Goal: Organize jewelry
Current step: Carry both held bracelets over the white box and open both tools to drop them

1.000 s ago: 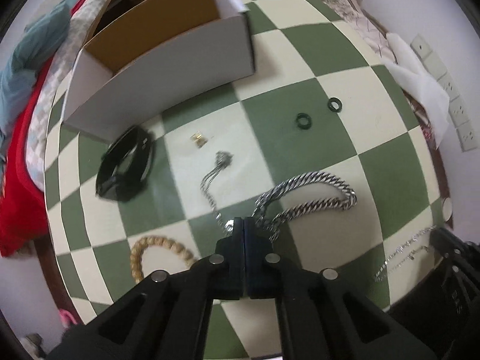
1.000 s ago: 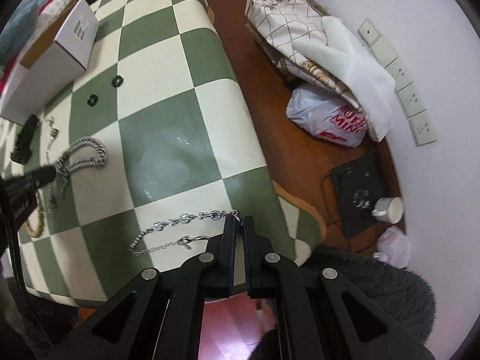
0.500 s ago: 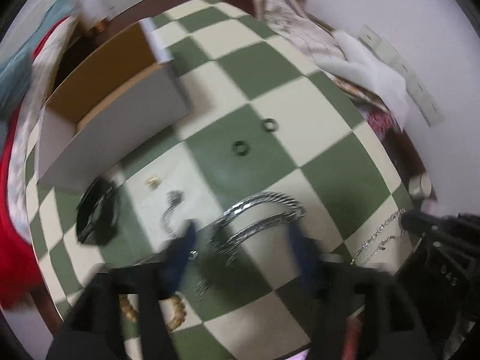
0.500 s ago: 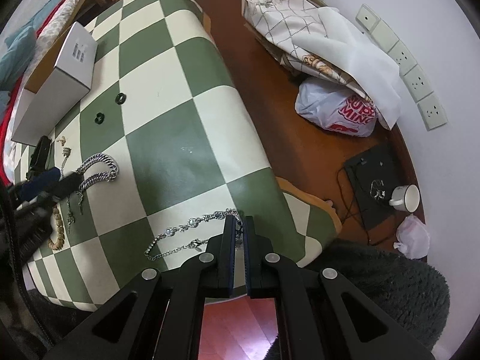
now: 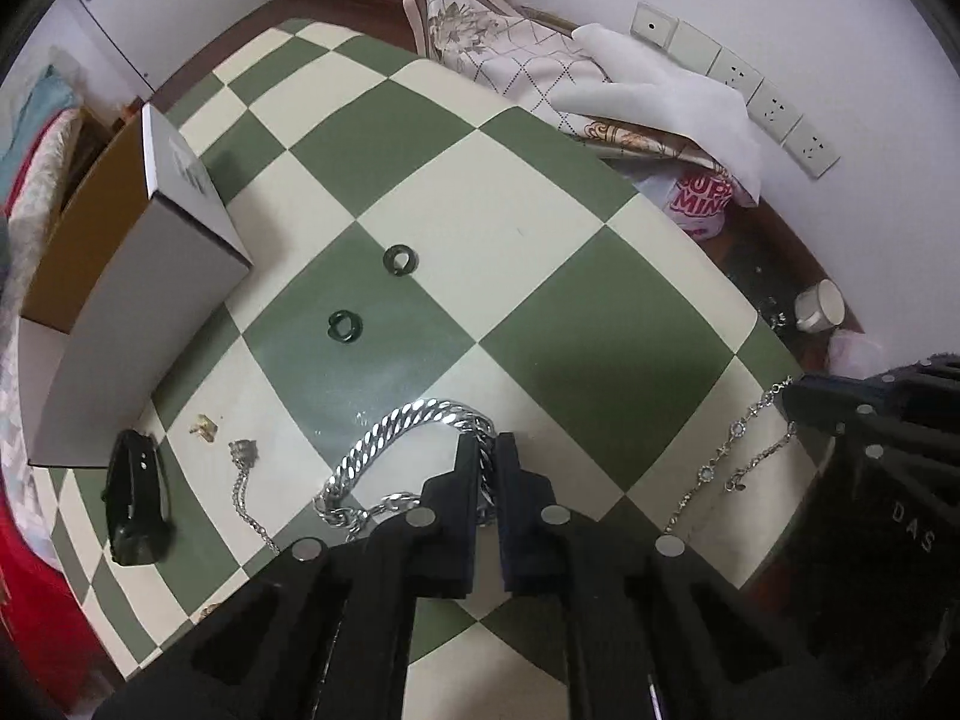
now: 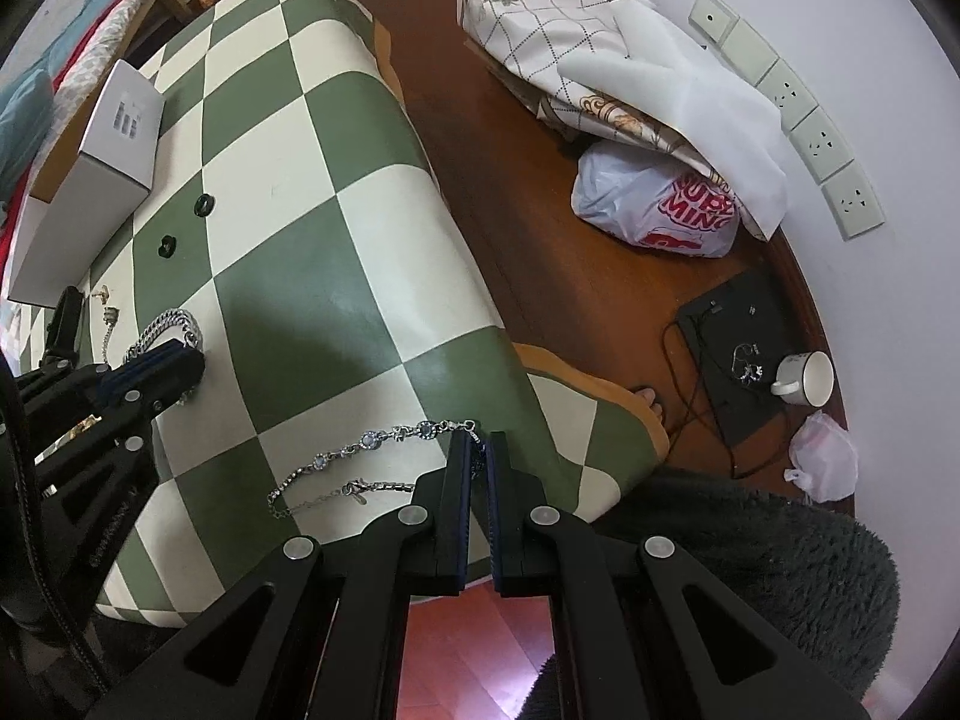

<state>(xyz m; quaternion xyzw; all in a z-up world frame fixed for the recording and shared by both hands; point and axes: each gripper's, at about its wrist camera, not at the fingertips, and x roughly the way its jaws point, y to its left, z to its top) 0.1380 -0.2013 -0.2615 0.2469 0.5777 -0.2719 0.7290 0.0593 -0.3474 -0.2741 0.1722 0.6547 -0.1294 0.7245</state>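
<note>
Silver links of a heavy curb chain (image 5: 414,420) sit between the narrowly parted fingers of the left gripper (image 5: 487,450), which grasps the chain at its right bend on the green-and-cream checked worktop (image 5: 600,330). Ahead of that gripper lie two dark green rings (image 5: 344,325), and further ahead to its left stands an open white box (image 5: 150,312). To its left rest a thin chain with a small pendant (image 5: 243,468), a small gold piece (image 5: 204,425) and a black bangle (image 5: 133,498). The right gripper (image 6: 478,450) is clenched on the end of a slim gem-set bracelet (image 6: 366,441), which trails to its left near the worktop's edge.
</note>
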